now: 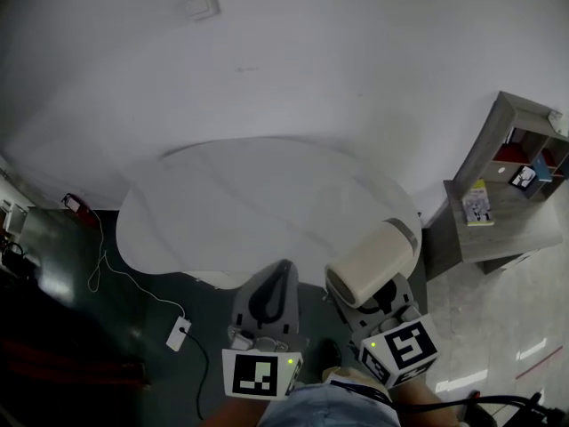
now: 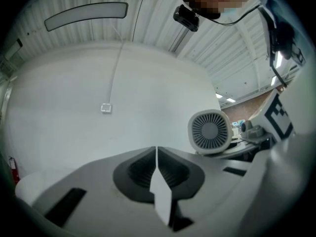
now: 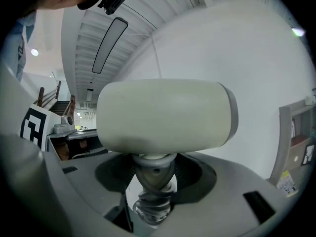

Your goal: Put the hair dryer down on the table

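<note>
A cream hair dryer [image 1: 373, 261] with a grey end ring is held up in the air just short of the round white table's [image 1: 258, 203] near right edge. My right gripper [image 1: 378, 302] is shut on its grey handle [image 3: 154, 181], with the cream barrel [image 3: 165, 116] lying across above the jaws. From the left gripper view the dryer's rear grille [image 2: 211, 131] shows at right. My left gripper [image 1: 271, 296] is shut with nothing in it, its jaws pressed together [image 2: 157, 174], and hangs beside the dryer near the table's front edge.
A grey shelf unit [image 1: 520, 185] with books stands at the right. On the dark floor at left lie a white cable and power adapter [image 1: 178, 332]. A wall switch [image 1: 201, 4] sits on the white wall behind the table.
</note>
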Available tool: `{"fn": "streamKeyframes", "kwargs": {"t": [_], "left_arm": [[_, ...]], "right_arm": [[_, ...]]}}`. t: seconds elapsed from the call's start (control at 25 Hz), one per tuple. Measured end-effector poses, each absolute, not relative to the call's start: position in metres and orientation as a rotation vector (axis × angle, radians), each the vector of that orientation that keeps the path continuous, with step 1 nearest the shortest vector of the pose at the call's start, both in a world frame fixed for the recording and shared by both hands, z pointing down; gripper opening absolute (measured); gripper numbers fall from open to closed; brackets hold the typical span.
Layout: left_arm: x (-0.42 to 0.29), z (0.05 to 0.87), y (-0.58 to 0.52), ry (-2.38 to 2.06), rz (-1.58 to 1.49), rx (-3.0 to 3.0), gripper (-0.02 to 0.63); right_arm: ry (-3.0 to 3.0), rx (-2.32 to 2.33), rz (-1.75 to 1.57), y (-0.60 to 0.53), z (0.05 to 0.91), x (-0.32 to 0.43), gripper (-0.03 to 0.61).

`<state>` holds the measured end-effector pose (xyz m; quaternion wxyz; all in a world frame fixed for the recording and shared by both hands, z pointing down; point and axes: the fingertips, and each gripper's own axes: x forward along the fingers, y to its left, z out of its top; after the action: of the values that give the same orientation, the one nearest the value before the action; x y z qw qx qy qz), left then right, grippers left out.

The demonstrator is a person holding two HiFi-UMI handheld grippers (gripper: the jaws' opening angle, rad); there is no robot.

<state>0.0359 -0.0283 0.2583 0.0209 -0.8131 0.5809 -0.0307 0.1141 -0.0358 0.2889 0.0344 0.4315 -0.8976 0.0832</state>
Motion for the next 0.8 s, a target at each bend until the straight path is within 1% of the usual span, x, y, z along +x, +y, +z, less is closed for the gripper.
{"fn": "streamKeyframes", "kwargs": {"t": [0.28, 0.52, 0.8], "left_arm": [[0.028, 0.249, -0.069, 1.827, -0.064, -2.477, 0.017], [0.005, 0.263, -0.105, 1.852, -0.038, -2.495, 0.017], [-0.031, 0.271, -0.192, 1.79, -0.029, -2.559, 0.017]], "right_arm": [[-2.791, 1.321, 0.192, -0.088, 0.274, 0.112, 0.222], [-2.758, 1.325, 0.181, -0.128, 0.283, 0.092, 0.222], [-2.705, 1.387, 0.198, -0.207, 0.293, 0.056, 0.222]]}}
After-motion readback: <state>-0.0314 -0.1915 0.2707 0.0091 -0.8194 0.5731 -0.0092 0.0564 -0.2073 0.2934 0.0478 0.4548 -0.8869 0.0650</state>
